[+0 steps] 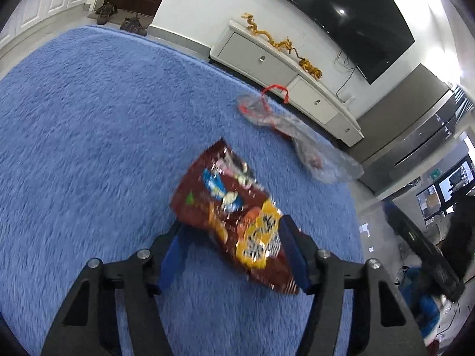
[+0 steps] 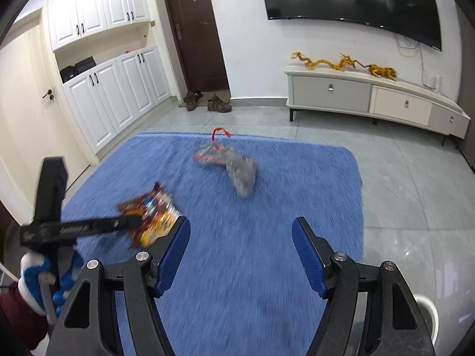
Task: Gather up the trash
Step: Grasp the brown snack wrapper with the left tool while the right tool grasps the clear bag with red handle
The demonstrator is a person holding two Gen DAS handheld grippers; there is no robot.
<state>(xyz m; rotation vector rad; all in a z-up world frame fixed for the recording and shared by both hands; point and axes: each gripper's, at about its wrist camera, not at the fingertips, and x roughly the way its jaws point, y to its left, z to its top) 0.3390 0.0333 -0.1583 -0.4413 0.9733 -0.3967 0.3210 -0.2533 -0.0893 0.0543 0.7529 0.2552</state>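
A red-brown snack bag [image 1: 228,207] with yellow print lies on the blue rug [image 1: 89,148]. My left gripper [image 1: 231,224] straddles it: the right pad is against the bag's edge, and a strip of rug shows beside the left pad. In the right wrist view the same snack bag [image 2: 154,210] sits partly under the left gripper's black finger [image 2: 98,225]. A crumpled clear plastic bag [image 1: 297,136] with red handles lies farther out on the rug. My right gripper [image 2: 242,222] hangs open over bare rug [image 2: 297,178], nearer than the clear bag [image 2: 234,169], with nothing between its pads.
A low white TV cabinet [image 2: 356,95] with golden dragon figures stands against the far wall under a wall-mounted TV. Shoes [image 2: 207,101] lie by the brown door. White cupboards line the left wall. Grey tile floor [image 2: 400,192] surrounds the rug. A blue-and-white gloved hand [image 2: 32,273] holds the left gripper.
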